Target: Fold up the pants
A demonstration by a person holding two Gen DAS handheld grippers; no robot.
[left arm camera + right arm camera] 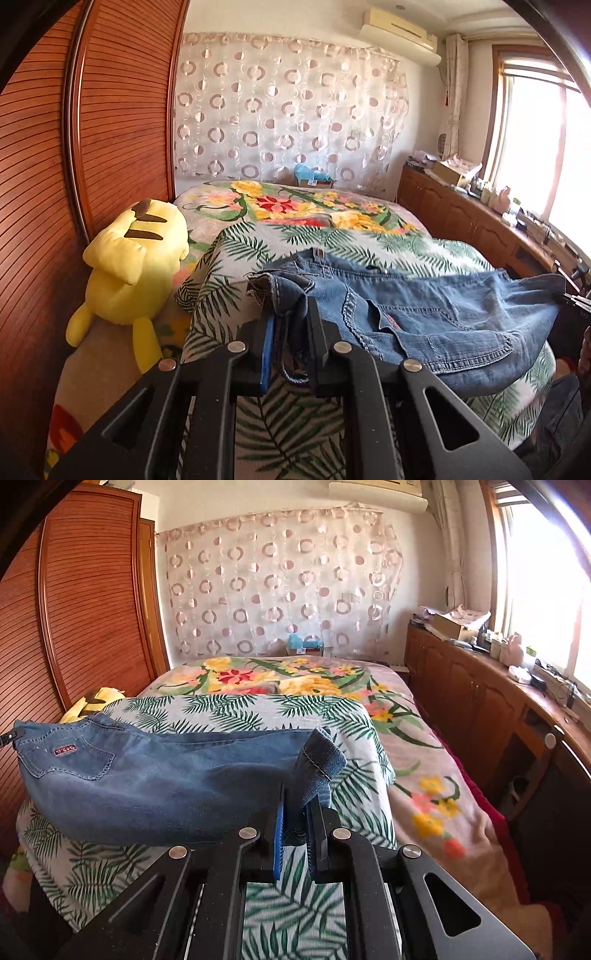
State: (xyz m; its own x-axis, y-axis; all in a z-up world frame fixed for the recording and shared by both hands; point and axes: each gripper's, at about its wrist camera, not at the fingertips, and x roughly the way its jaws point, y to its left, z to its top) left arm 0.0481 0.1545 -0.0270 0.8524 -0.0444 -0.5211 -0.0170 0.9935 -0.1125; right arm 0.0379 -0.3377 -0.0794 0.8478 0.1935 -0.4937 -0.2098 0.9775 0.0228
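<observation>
One pair of jeans (424,325) here, held up off the bed (332,206) between two grippers, sagging over the leaf-print cover (236,254). The left gripper (290,321) is clamped on a bunched, frayed bit of denim with loose threads hanging down, and the right gripper (300,812) is pinched shut on a rolled hem end. The left wrist view gets the whole yellow plush toy (133,266) lying against the wooden wardrobe (110,110) – in the right wrist view only a sliver of it peeks out behind the jeans (140,779). The right view is the one that shows the back pocket with its little pink label (65,750), plus more of the flowered blanket (424,794) running down the side by the low cabinets (472,701). Both show one circle-print curtain (288,107) and one window (535,140).
</observation>
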